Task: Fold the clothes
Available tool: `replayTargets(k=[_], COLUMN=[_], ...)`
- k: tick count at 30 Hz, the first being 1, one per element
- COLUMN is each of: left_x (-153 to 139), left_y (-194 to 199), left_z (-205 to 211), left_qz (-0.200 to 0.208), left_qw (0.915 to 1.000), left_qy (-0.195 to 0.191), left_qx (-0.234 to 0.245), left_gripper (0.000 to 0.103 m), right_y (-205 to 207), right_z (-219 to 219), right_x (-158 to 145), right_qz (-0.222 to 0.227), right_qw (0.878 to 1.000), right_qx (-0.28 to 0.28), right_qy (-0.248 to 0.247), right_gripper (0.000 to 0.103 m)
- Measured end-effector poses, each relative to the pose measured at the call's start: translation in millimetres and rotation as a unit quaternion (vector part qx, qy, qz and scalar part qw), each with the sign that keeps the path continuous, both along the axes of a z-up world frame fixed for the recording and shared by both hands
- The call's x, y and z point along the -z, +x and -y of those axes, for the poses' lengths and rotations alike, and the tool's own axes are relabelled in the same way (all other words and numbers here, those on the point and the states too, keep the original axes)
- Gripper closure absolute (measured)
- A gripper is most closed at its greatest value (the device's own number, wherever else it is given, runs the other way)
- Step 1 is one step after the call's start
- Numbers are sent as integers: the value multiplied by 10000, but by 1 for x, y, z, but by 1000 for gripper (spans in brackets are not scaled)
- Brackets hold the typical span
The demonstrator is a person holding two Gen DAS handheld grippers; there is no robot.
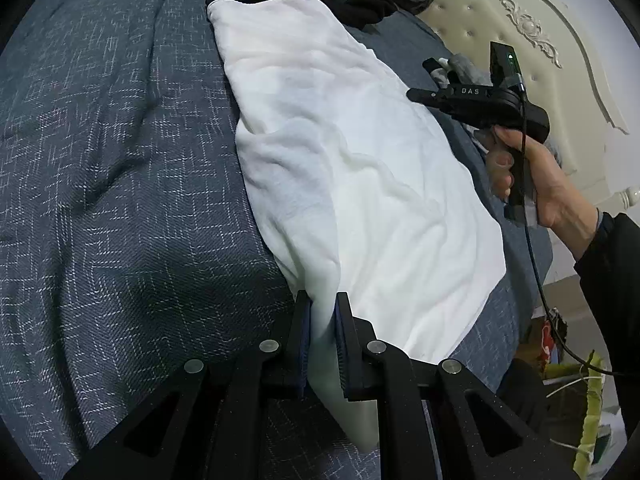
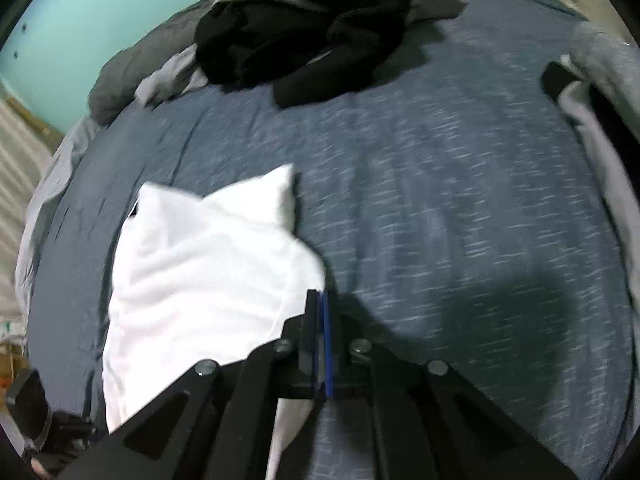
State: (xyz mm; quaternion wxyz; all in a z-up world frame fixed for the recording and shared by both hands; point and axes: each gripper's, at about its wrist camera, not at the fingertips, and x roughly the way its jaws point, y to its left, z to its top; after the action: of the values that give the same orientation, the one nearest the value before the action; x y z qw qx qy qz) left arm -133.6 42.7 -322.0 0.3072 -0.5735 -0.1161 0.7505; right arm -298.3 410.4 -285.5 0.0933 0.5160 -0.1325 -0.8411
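Note:
A white garment [image 1: 340, 160] lies lengthwise on the blue-grey bedspread [image 1: 120, 160], with a dark-trimmed edge at its far end. My left gripper [image 1: 322, 312] is shut on the garment's near corner, and a fold of white cloth shows between its pads. A hand holds my right gripper [image 1: 412, 94] above the garment's right edge. In the right wrist view that gripper [image 2: 322, 298] has its pads pressed together with nothing visible between them, right beside the edge of the white garment [image 2: 200, 272], over the bedspread [image 2: 440, 200].
A heap of black clothes [image 2: 304, 32] lies at the far side of the bed. Grey clothing [image 2: 600, 64] sits at the right edge. A cream padded headboard [image 1: 540, 40] stands beyond the bed, and clutter lies on the floor at the lower right.

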Motion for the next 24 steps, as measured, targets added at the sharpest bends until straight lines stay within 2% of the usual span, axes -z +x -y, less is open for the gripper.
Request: replayTargets(k=[2,6,9,12,13,14,15,20,24], left_x=[0,2,2,2,2,1,0,-8,-10], left_y=[0,1,1,2,2,3,4,11,23], left_z=[1,-5,-8,-10,-9,-7,-3,2,7], left_qz=[1,23,21,40,51,64,71,100,195], left_qw=[10000,10000,10000,9999,9999,9999,9998,9996,9991], left_qy=[-3,15,10,43,62,79,82,140,236], left_qx=[8,-11,-37,-90,-112,-134,-160,-237,-301], left_gripper=[91,91,91,91,91,90,89,86,82], right_y=[-3,-5,-5,-1,2,7,14,53,86], right_z=[-8,-5,1,0,0,0,-1,1,14], right_x=[2,7,2,-2,-6,-11,-18,-36,-40], right_qz=[20,102,15,115,68,22,-14,-46,140], right_qw=[9996,9986,9991,9991,9991,9991,9991,9999,9998], right_qx=[231,259,210,306,311,298,311,151,-122], right_qy=[176,440,359,268,263,289,285,67,-121], right_gripper=[102,102,102,99,93,82,78,76,75])
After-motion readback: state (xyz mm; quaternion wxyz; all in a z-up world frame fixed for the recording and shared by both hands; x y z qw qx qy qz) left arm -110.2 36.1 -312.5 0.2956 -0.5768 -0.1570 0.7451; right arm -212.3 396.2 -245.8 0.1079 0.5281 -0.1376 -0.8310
